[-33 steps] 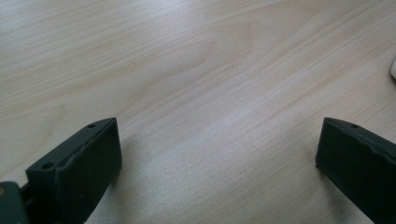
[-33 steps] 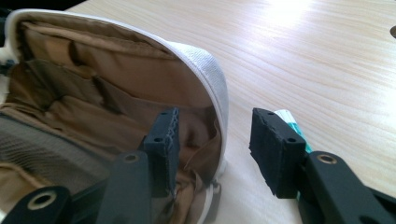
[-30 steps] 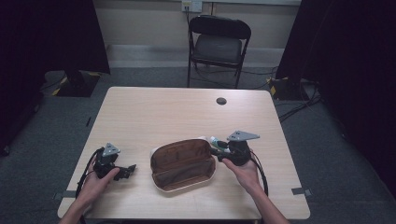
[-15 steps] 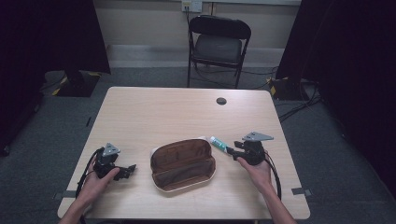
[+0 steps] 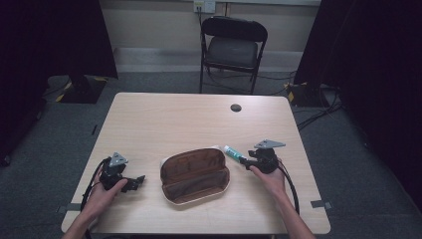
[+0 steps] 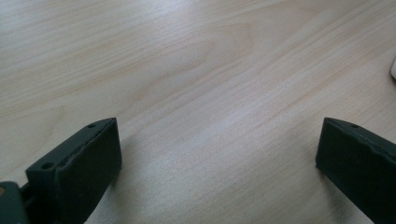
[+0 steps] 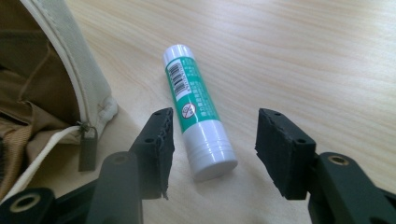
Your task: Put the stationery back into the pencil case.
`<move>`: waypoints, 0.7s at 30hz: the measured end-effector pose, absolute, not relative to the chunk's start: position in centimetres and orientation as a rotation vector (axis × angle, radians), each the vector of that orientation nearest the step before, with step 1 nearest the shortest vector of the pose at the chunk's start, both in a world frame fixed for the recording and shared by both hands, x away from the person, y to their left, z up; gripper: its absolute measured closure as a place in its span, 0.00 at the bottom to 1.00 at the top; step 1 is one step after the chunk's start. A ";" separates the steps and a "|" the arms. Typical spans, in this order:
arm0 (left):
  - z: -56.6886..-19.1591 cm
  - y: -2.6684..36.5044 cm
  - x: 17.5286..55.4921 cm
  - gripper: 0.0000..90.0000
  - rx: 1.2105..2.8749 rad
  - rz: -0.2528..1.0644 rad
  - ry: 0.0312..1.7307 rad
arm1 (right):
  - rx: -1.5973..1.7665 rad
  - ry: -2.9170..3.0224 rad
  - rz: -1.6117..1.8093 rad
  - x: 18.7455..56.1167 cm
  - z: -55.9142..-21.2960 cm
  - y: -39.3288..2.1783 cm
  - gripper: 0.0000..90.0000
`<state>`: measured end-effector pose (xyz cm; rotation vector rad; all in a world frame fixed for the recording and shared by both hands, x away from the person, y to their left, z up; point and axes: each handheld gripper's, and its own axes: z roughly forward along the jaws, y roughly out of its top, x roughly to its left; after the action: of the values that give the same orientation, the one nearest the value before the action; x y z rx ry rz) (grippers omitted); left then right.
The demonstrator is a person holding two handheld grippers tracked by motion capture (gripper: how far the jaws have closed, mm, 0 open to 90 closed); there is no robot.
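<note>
An open brown pouch [image 5: 195,175] with a cream rim lies at the table's front middle. A green-and-white glue stick [image 5: 232,152] lies flat on the wood just right of it. My right gripper [image 5: 247,160] sits low behind the stick. In the right gripper view the stick [image 7: 196,109] lies between the jaws of that gripper [image 7: 215,120], which have just been opening. The right pad stands clear of the stick. The pouch's zip end [image 7: 42,93] is at the left. My left gripper [image 5: 139,180] rests left of the pouch, open [image 6: 219,123] over bare wood.
A small black round object [image 5: 236,107] sits near the table's far edge [image 5: 199,94]. A black folding chair [image 5: 233,47] stands behind the table. Cables run over the floor at the right [image 5: 318,114].
My right gripper has moved right and down from the pouch's right end, bringing the glue stick with it. The stick now lies on the table. The left gripper has kept still.
</note>
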<state>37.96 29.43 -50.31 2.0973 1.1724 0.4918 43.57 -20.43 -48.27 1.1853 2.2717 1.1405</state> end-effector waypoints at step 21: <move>-50.3 29.4 38.0 0.00 2.098 0.492 1.172 | 1.136 2.300 1.047 43.6 -49.6 -19.0 0.71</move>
<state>37.96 29.43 -50.31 2.0978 1.1720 0.4923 43.60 -19.04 -49.64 1.1364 2.3003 1.0471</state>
